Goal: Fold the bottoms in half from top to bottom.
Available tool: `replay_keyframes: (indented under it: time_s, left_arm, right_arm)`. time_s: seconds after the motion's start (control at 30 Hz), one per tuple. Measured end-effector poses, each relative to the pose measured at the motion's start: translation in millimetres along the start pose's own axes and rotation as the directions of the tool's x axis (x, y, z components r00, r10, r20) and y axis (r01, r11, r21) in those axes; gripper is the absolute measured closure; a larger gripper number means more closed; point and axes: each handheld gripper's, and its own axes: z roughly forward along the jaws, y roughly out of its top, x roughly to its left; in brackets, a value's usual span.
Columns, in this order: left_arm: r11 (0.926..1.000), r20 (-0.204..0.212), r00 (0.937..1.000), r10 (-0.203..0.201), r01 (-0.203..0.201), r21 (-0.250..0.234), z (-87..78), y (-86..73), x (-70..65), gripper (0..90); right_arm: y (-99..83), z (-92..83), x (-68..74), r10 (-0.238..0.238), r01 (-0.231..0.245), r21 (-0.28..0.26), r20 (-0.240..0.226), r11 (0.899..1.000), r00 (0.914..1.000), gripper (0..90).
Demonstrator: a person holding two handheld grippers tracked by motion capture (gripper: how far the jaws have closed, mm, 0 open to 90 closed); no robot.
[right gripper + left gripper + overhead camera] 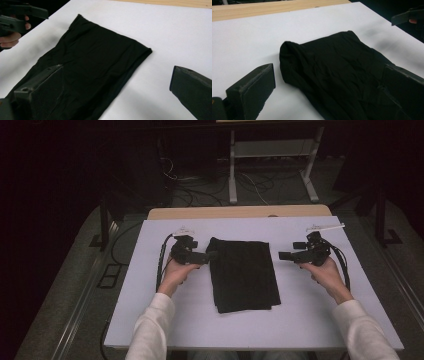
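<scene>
A black folded cloth (242,274) lies flat in the middle of the white board (165,320). My left gripper (209,255) is at the cloth's far left corner, jaws open; in the left gripper view the cloth (332,65) lies between and under the jaws of that gripper (329,82), one corner bulging up. My right gripper (284,255) hovers just right of the cloth's far right edge, apart from it, jaws open. In the right gripper view the cloth (95,57) spreads ahead of the right gripper (115,87), whose left jaw hangs over it.
The white board rests on a wooden table (240,212) whose far edge shows. Beyond stand a metal frame (270,150) and floor cables (200,185). The other gripper (407,17) appears far off in the left gripper view, and likewise (25,12) in the right one.
</scene>
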Motion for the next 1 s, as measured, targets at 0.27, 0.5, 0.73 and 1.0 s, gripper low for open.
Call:
replay_keyframes:
  time_s: [0.27, 0.5, 0.73, 1.0]
  left_arm:
    - [0.9999, 0.013, 0.9999, 0.003, -0.002, -0.01, -11.7, -15.9, -5.3, 0.0]
    - [0.999, 0.015, 0.9998, 0.01, -0.01, -0.043, -30.0, -29.5, -14.6, 0.0]
    - [0.9964, 0.014, 0.9989, 0.045, -0.044, -0.072, -44.6, -46.5, -30.9, 0.0]
    - [0.9939, 0.015, 0.9976, 0.067, -0.065, -0.089, -58.5, -60.4, -40.4, 0.0]
  right_arm:
    - [-10.7, -11.4, 11.1, -0.023, 0.023, -0.009, 0.005, 1.0, 0.9997, 0.0]
    - [-25.2, -22.5, 18.2, -0.029, 0.029, -0.019, 0.02, 0.999, 0.9994, 0.0]
    - [-37.2, -32.2, 29.1, -0.041, 0.042, -0.04, 0.03, 0.998, 0.9987, 0.0]
    - [-57.5, -40.6, 39.8, -0.05, 0.051, -0.032, 0.026, 0.998, 0.9984, 0.0]
